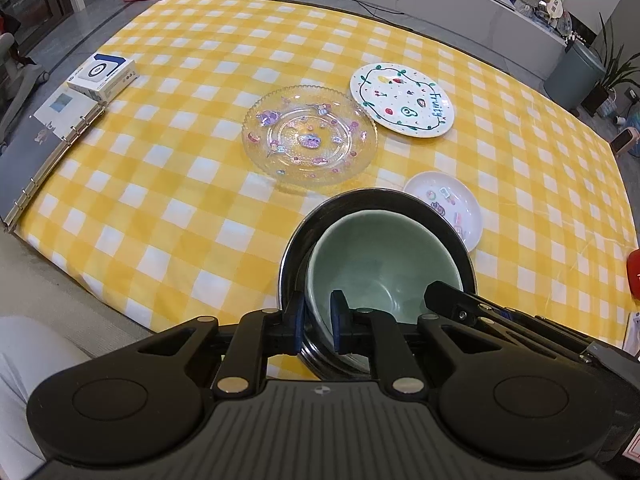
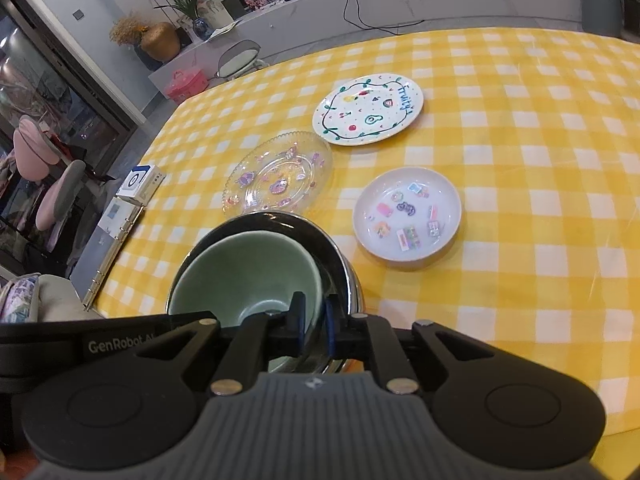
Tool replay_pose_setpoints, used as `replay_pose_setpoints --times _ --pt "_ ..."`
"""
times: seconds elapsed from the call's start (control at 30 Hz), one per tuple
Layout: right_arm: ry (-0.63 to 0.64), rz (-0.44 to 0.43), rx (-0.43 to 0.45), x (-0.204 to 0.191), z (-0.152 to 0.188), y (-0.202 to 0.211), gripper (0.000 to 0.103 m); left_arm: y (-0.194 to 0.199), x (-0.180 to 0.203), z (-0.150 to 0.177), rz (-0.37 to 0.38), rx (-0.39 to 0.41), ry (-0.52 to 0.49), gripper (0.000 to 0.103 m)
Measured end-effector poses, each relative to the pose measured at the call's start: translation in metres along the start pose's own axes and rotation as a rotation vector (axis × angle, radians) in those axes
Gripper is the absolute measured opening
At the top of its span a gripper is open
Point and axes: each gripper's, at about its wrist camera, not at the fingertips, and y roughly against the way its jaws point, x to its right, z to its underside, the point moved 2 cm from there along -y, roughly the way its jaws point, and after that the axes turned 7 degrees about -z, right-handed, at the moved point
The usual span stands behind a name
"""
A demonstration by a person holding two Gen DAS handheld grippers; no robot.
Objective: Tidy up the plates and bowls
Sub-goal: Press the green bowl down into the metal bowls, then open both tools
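Observation:
A green bowl [image 1: 376, 264] sits nested inside a black-rimmed steel bowl [image 1: 296, 248] near the table's front edge. My left gripper [image 1: 319, 316] is shut on the near rims of both bowls. My right gripper [image 2: 313, 322] is shut on the green bowl's [image 2: 244, 272] rim, inside the steel bowl [image 2: 340, 264]. Beyond lie a clear glass plate [image 1: 310, 134] with stickers, a white "Fruity" plate [image 1: 402, 100] and a small white sticker dish [image 1: 444, 208]. The same three show in the right wrist view: glass plate [image 2: 278, 174], Fruity plate [image 2: 368, 110], dish [image 2: 408, 212].
A yellow checked tablecloth [image 1: 180, 200] covers the table. A white box [image 1: 102, 76] and a ring binder [image 1: 52, 140] lie at the left edge. A red object [image 1: 634, 272] shows at the right edge. Chairs and a shelf stand beyond the table.

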Motion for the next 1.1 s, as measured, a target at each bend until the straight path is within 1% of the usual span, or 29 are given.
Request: replay_pose_setpoints --times 0.17,0.33,0.4,0.43,0.53,0.67,0.8,0.83,0.87,0.9,0.93,0.97,1.07,1.1 --pt "-0.007 -0.011 -0.003 -0.001 -0.002 0.004 0.014 0.001 -0.003 0.0 0.003 0.002 0.016 0.014" --pt "-0.017 -0.022 0.004 0.0 -0.004 0.007 0.016 0.006 -0.008 -0.002 0.026 0.011 0.053 0.014" --pt "-0.027 -0.038 0.009 0.001 -0.005 0.01 0.016 0.011 -0.01 -0.003 0.026 0.034 0.059 0.017" --pt "-0.032 -0.047 0.012 0.001 -0.005 0.012 0.019 0.015 -0.01 -0.004 0.024 0.052 0.059 0.021" --pt "-0.027 -0.059 0.031 0.0 -0.007 0.018 0.025 0.022 -0.01 -0.008 0.021 0.088 0.05 0.022" --pt "-0.031 -0.063 0.05 0.002 -0.009 0.025 0.034 0.025 -0.012 -0.01 0.068 0.099 0.06 0.027" --pt "-0.036 -0.061 0.079 0.005 -0.013 0.032 0.034 0.025 -0.014 -0.01 0.101 0.119 0.057 0.031" --pt "-0.032 -0.054 0.088 0.007 -0.014 0.033 0.034 0.025 -0.015 -0.01 0.104 0.124 0.058 0.033" --pt "-0.028 -0.042 0.098 0.008 -0.015 0.034 0.031 0.025 -0.016 -0.011 0.108 0.131 0.059 0.035" --pt "-0.023 -0.031 0.11 0.009 -0.015 0.035 0.027 0.024 -0.017 -0.011 0.112 0.137 0.06 0.036" --pt "-0.02 -0.022 0.116 0.01 -0.015 0.035 0.019 0.024 -0.018 -0.011 0.116 0.144 0.062 0.038" --pt "-0.02 -0.017 0.117 0.012 -0.016 0.035 0.014 0.024 -0.02 -0.012 0.12 0.151 0.063 0.04" --pt "-0.021 -0.033 0.105 0.014 -0.015 0.031 0.008 0.021 -0.021 -0.012 0.132 0.161 0.048 0.04" --pt "-0.023 -0.04 0.095 0.013 -0.014 0.028 0.007 0.019 -0.021 -0.012 0.134 0.156 0.033 0.039"
